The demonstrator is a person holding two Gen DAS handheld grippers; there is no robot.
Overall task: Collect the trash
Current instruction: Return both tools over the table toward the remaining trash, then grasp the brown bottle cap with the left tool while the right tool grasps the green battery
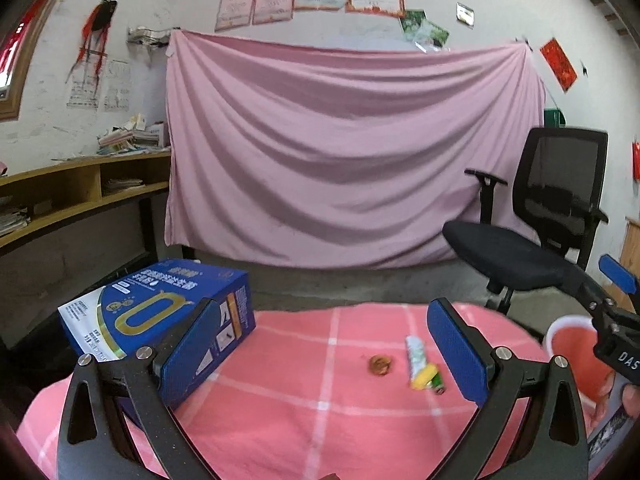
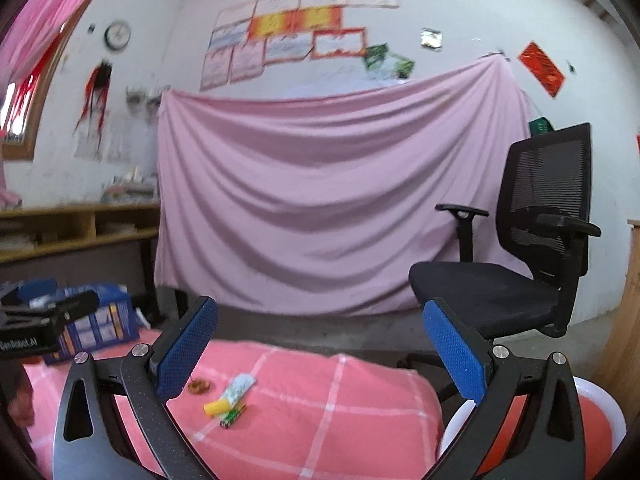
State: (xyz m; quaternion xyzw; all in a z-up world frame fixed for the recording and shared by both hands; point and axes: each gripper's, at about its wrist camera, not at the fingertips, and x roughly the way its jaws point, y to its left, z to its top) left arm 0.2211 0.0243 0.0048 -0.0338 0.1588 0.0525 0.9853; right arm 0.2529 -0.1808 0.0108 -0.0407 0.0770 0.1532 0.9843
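Note:
Small trash lies on the pink checked tablecloth (image 1: 320,420): a brown round bit (image 1: 380,364), a white-green wrapper (image 1: 416,354), a yellow piece (image 1: 425,376) and a green battery (image 1: 438,383). The same items show in the right wrist view: brown bit (image 2: 199,386), wrapper (image 2: 239,388), yellow piece (image 2: 216,407), battery (image 2: 233,417). My left gripper (image 1: 320,352) is open and empty above the cloth, just left of the trash. My right gripper (image 2: 320,356) is open and empty, higher, with the trash below its left finger. A red bin with a white rim (image 1: 568,344) stands at the table's right (image 2: 600,408).
A blue carton (image 1: 160,312) sits on the table's left, against my left gripper's left finger; it also shows in the right wrist view (image 2: 100,324). A black office chair (image 2: 520,280) stands beyond the table on the right. A pink sheet (image 1: 352,152) hangs behind. Wooden shelves (image 1: 80,192) are at left.

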